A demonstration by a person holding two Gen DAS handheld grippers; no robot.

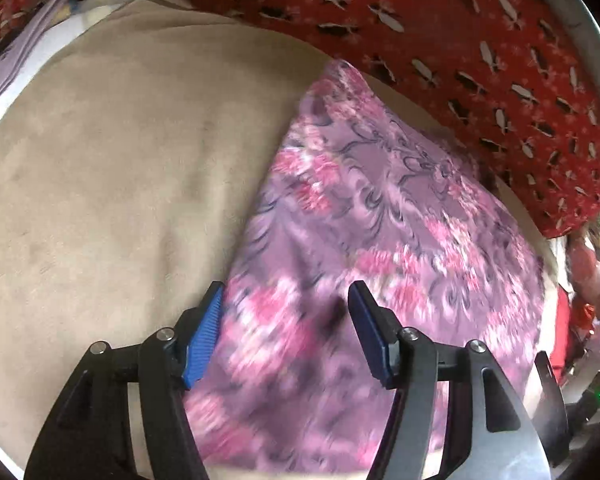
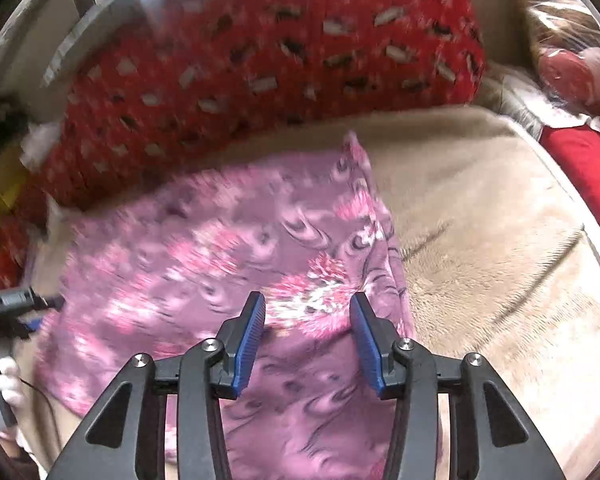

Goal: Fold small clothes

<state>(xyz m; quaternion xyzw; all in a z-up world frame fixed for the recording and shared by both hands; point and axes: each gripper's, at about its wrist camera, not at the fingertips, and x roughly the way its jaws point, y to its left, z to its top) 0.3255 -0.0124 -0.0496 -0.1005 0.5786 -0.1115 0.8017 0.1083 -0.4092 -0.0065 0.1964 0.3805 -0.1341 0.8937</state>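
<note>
A small purple garment with a pink flower print (image 1: 380,208) lies flat on a beige plush blanket (image 1: 112,168). My left gripper (image 1: 286,300) is open, its blue pads just above the garment's near left edge, holding nothing. In the right wrist view the same garment (image 2: 204,248) lies across the blanket (image 2: 492,240). My right gripper (image 2: 308,312) is open over the garment's right part, close to its right edge, holding nothing. The left gripper (image 2: 16,308) shows at that view's left edge. The near cloth is blurred in both views.
A red cushion with black and white marks (image 1: 460,40) lies along the far side of the blanket and shows in the right wrist view (image 2: 260,60). A doll in plastic wrap (image 2: 572,60) and a red item (image 2: 580,168) lie at the right. Papers (image 1: 24,40) lie far left.
</note>
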